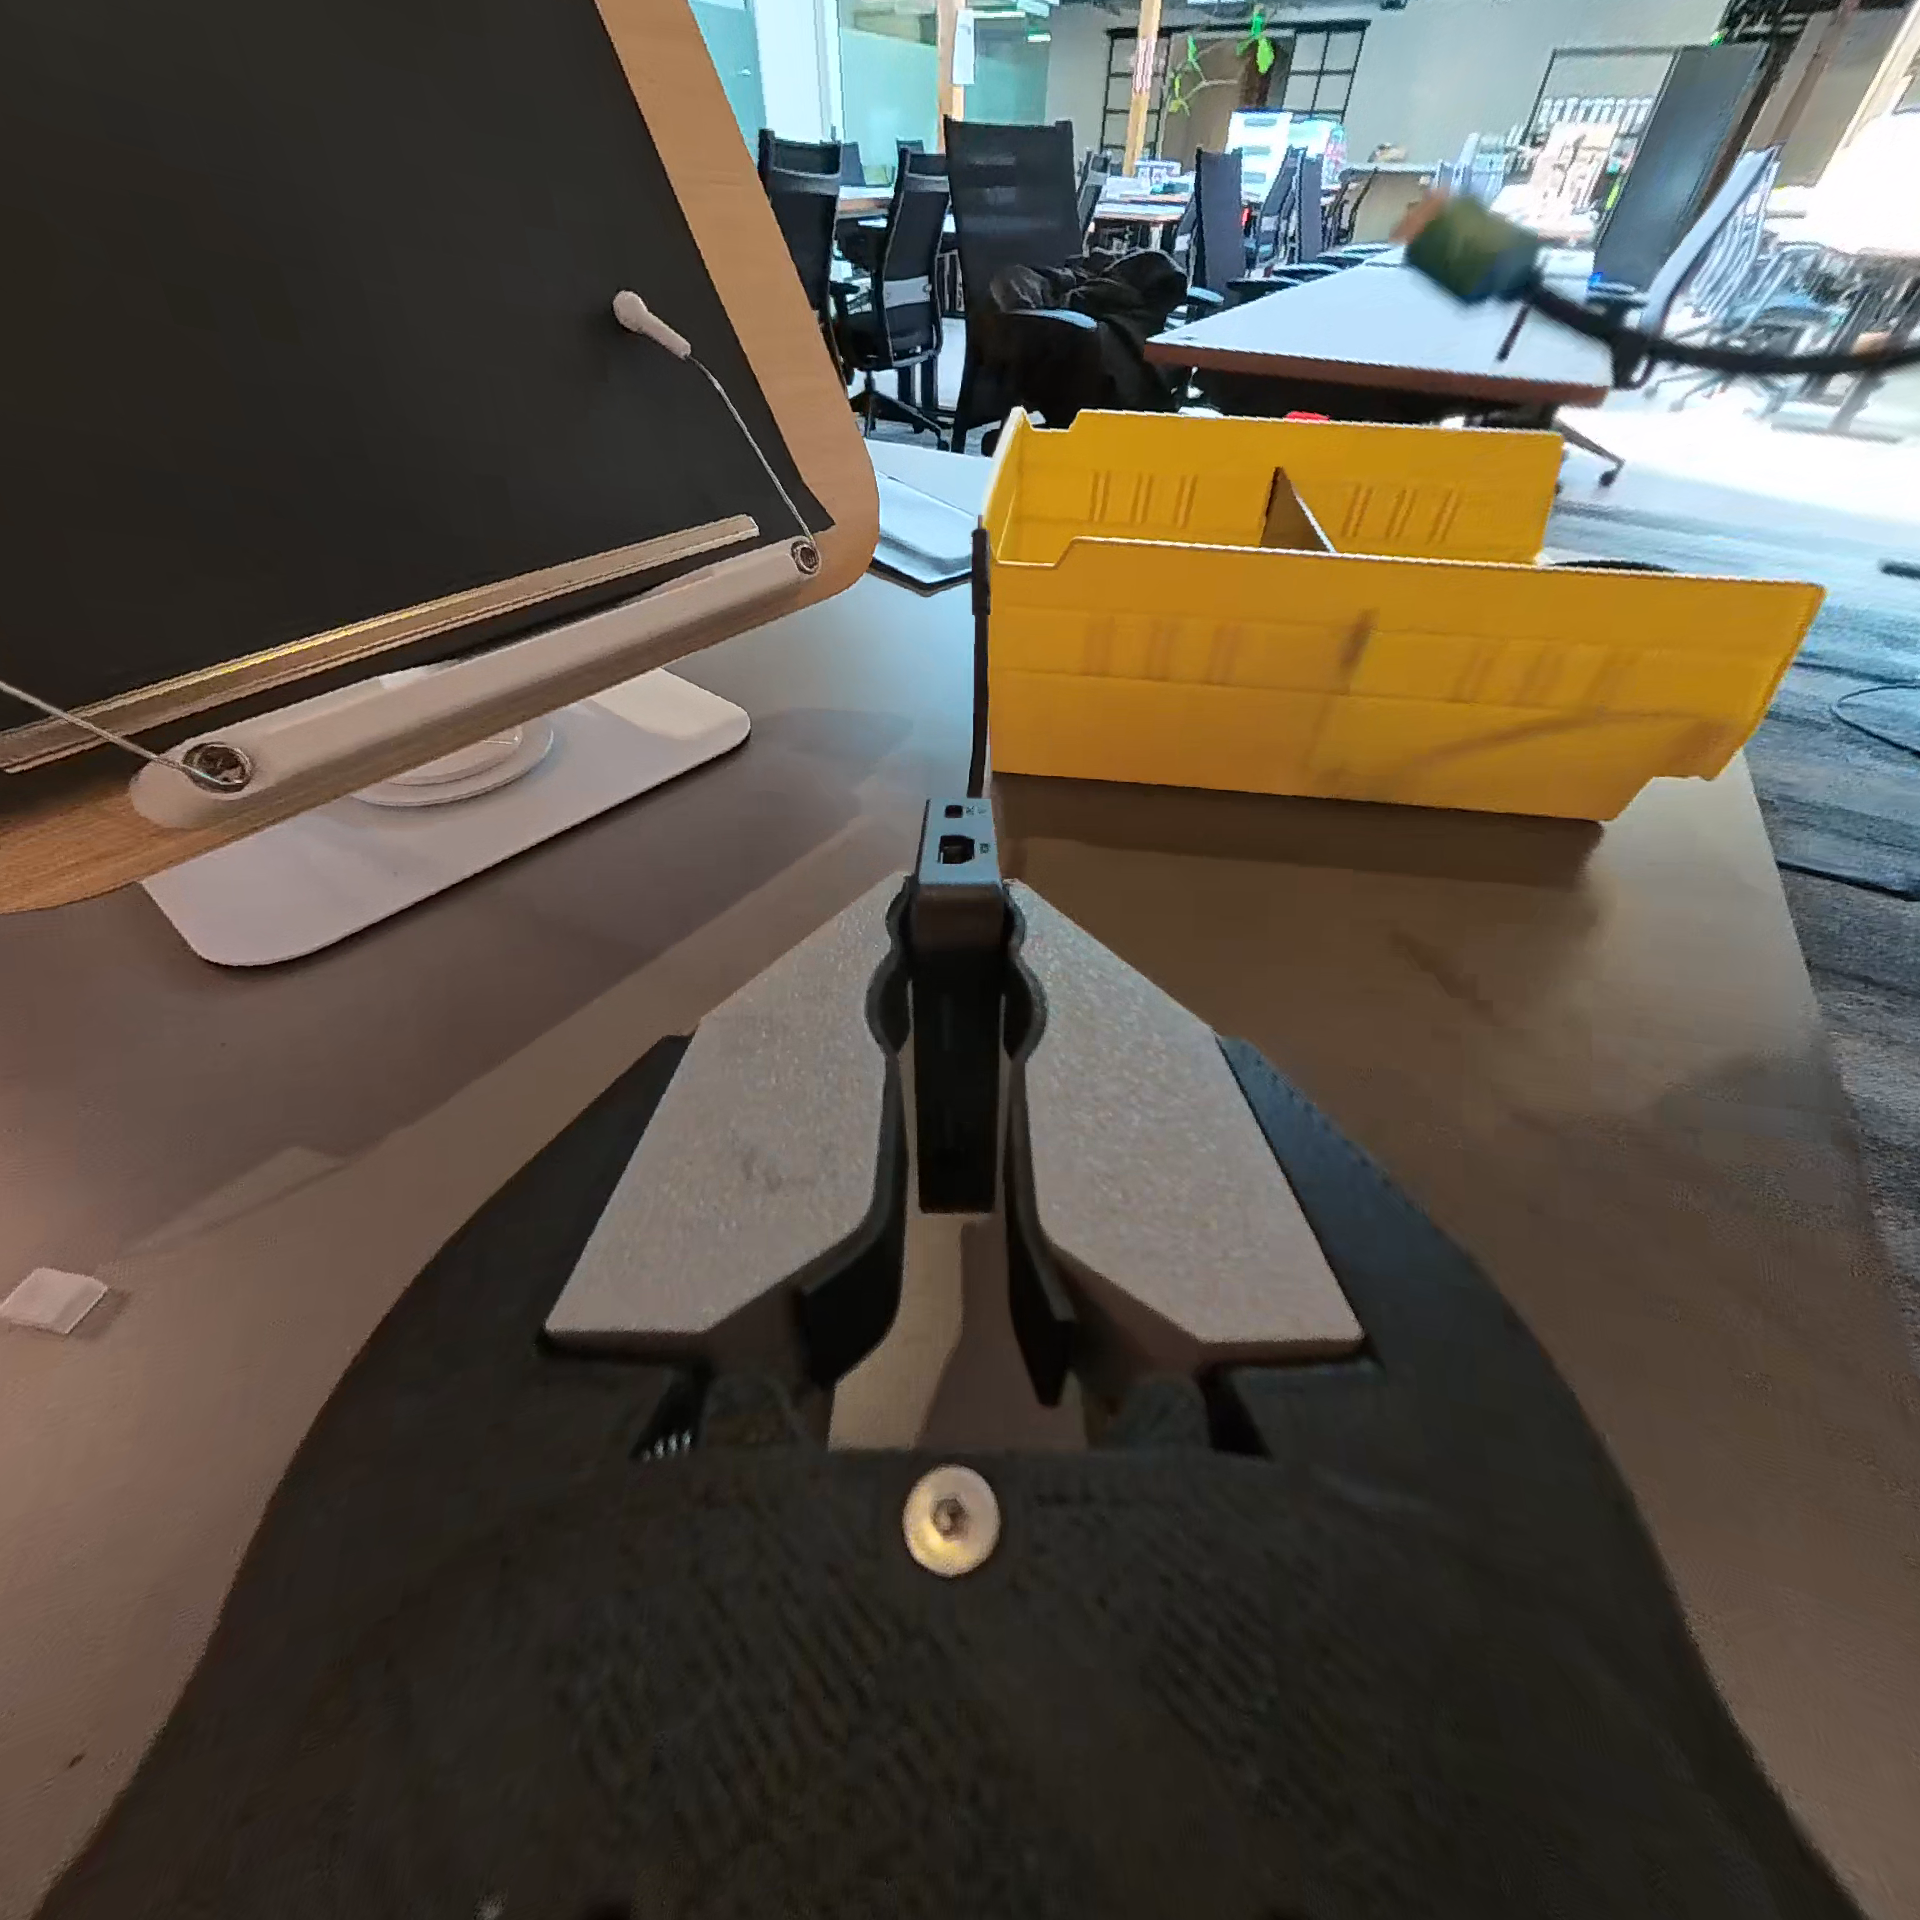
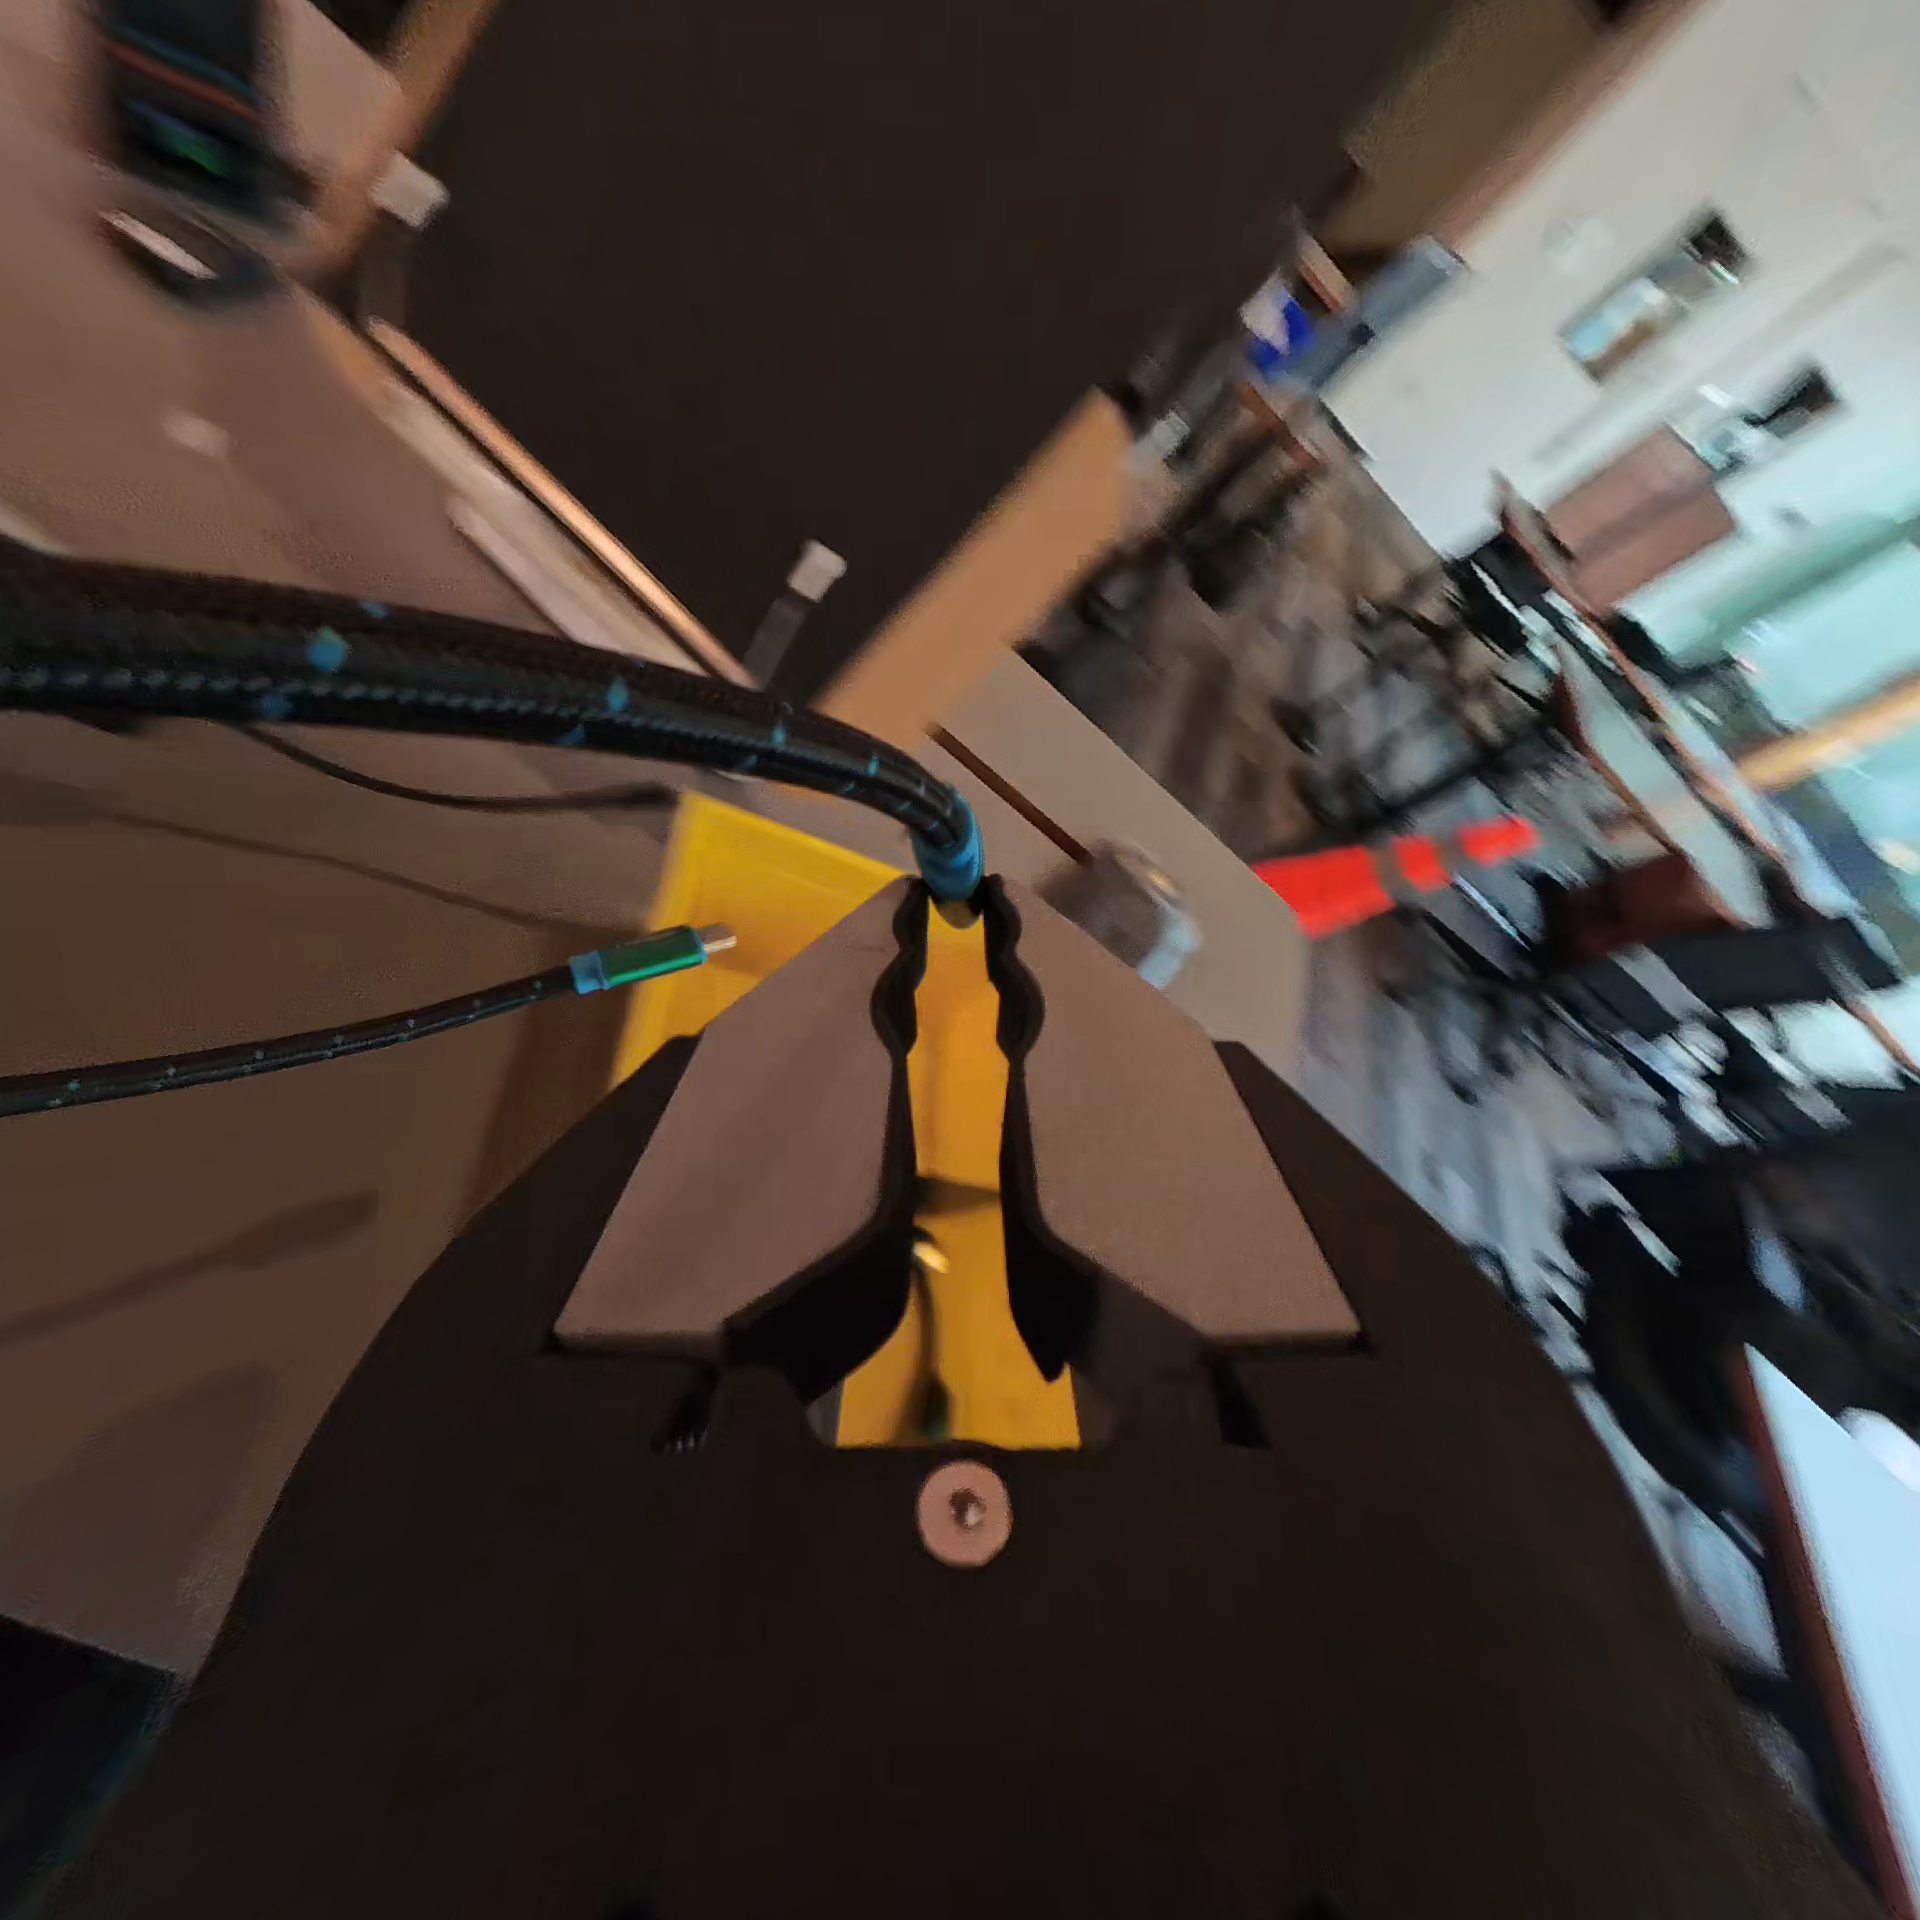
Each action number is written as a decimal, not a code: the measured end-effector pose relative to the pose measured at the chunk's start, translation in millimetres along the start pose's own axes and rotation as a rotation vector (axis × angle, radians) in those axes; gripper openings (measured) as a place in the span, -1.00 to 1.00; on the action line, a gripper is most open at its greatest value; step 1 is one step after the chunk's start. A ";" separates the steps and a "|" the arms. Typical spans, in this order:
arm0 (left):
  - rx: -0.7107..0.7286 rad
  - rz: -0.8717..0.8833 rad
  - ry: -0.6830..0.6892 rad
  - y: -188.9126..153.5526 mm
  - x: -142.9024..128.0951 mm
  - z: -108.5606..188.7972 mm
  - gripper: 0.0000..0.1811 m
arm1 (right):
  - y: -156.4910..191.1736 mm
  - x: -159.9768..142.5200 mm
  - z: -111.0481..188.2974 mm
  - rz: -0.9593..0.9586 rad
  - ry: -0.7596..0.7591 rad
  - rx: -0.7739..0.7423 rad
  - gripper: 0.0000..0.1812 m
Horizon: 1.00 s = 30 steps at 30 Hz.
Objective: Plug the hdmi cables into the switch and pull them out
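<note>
My left gripper (image 1: 954,909) is shut on a small black HDMI switch (image 1: 958,844) and holds it on edge above the brown table (image 1: 1403,1091). The switch's ports face forward, and a thin black lead (image 1: 978,665) rises from its far end. My right gripper (image 2: 954,902) is shut on the blue collar end of a thick black braided HDMI cable (image 2: 416,675) that runs off to the left; its plug is hidden. A second braided cable with a green plug (image 2: 649,958) hangs free at the left. In the left wrist view a blurred green plug (image 1: 1470,249) shows in the air at the top right.
A yellow bin (image 1: 1351,686) with a divider stands on the table right of the switch; it also shows under my right fingers (image 2: 758,862). A wooden book stand (image 1: 416,364) on a white base (image 1: 312,883) fills the left. Office chairs and tables stand behind. Tip to tip, the grippers are about 30 cm apart.
</note>
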State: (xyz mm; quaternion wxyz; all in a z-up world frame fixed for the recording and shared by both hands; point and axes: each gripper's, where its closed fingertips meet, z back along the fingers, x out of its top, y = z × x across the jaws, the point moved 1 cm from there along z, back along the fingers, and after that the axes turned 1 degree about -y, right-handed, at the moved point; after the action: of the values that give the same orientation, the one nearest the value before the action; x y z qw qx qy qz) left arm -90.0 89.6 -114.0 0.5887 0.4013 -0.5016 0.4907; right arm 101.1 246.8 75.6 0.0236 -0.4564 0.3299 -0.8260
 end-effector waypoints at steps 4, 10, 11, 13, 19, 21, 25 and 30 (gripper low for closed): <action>0.001 -0.015 0.000 -2.4 0.9 -0.4 -0.89 | -70.8 -48.4 19.7 0.056 0.216 -0.211 -0.91; 0.006 -0.023 0.000 -3.4 0.1 -0.9 -0.88 | -61.5 -151.8 -7.7 0.191 0.624 -0.185 -0.91; 0.010 -0.029 0.007 -3.0 -1.1 -1.3 -0.88 | -54.4 -172.3 -13.8 0.239 0.712 -0.160 -0.91; 0.015 -0.038 0.013 -2.7 -2.3 -1.4 -0.88 | -36.3 -210.3 -23.1 0.332 0.865 -0.066 -0.91; 0.012 -0.037 0.008 -2.9 -0.8 -0.8 -0.88 | 4.2 -269.6 -49.2 0.409 1.018 0.173 -0.89; 0.014 -0.030 0.008 -1.3 -1.3 -0.4 -0.88 | 21.1 -275.3 -52.7 0.311 1.019 0.269 -0.89; 0.006 -0.010 -0.001 -0.3 0.0 0.3 -0.88 | 42.1 -276.1 -52.4 0.108 1.017 0.416 -0.67; -0.012 -0.039 -0.019 -5.6 4.2 0.9 -0.88 | 27.2 -233.9 -46.5 -0.076 0.803 0.433 -0.59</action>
State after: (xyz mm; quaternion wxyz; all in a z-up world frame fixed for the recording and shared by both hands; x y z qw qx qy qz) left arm -84.6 88.4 -109.5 0.5957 0.4120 -0.5025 0.4721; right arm 194.4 329.5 -129.5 -0.0415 -0.0964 0.1156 -0.9877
